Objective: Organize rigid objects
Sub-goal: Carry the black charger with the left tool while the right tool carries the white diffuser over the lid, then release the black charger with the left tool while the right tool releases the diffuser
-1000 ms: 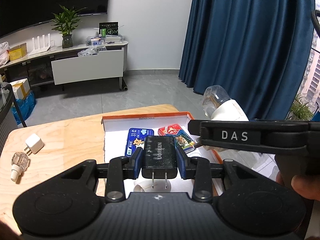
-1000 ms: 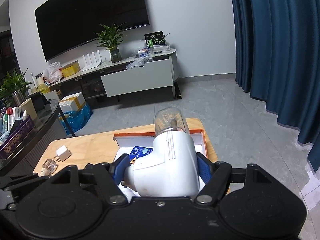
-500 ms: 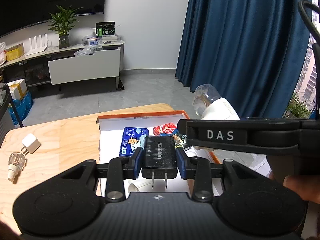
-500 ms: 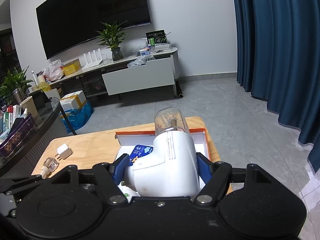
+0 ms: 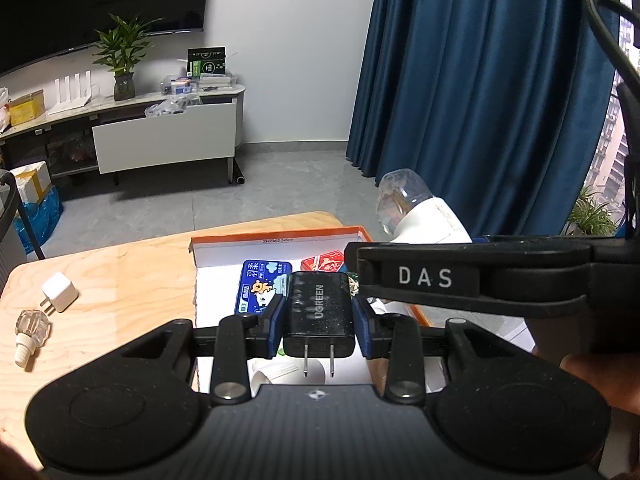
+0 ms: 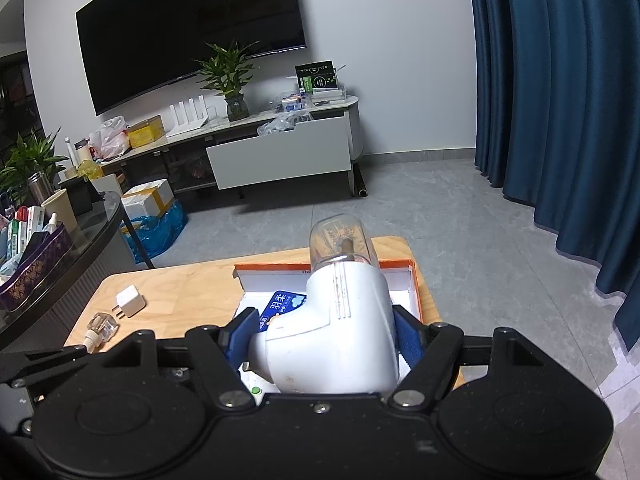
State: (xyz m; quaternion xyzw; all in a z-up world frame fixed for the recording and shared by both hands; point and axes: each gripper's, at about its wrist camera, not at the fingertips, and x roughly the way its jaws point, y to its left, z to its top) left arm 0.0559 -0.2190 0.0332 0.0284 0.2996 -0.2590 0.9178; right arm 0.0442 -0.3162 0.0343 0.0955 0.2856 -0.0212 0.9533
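My left gripper (image 5: 320, 320) is shut on a black UGREEN charger (image 5: 318, 300), prongs toward the camera, held above an orange-rimmed white box (image 5: 276, 238). A blue tin (image 5: 260, 284) and a red tin (image 5: 324, 264) lie in the box. My right gripper (image 6: 325, 336) is shut on a white device (image 6: 340, 320) with a clear cap (image 6: 340, 240), above the box's (image 6: 414, 280) right side. In the left wrist view that gripper's black bar (image 5: 424, 276) crosses just right of the charger, with the white device (image 5: 432, 220) behind it.
On the wooden table (image 5: 132, 264), left of the box, lie a white plug (image 5: 60, 292) and a small clear bottle (image 5: 30, 326). A dark glass table (image 6: 80, 240) with clutter stands at the left. Blue curtains (image 6: 560, 120) hang at the right. A hand (image 5: 600, 376) shows at the right edge.
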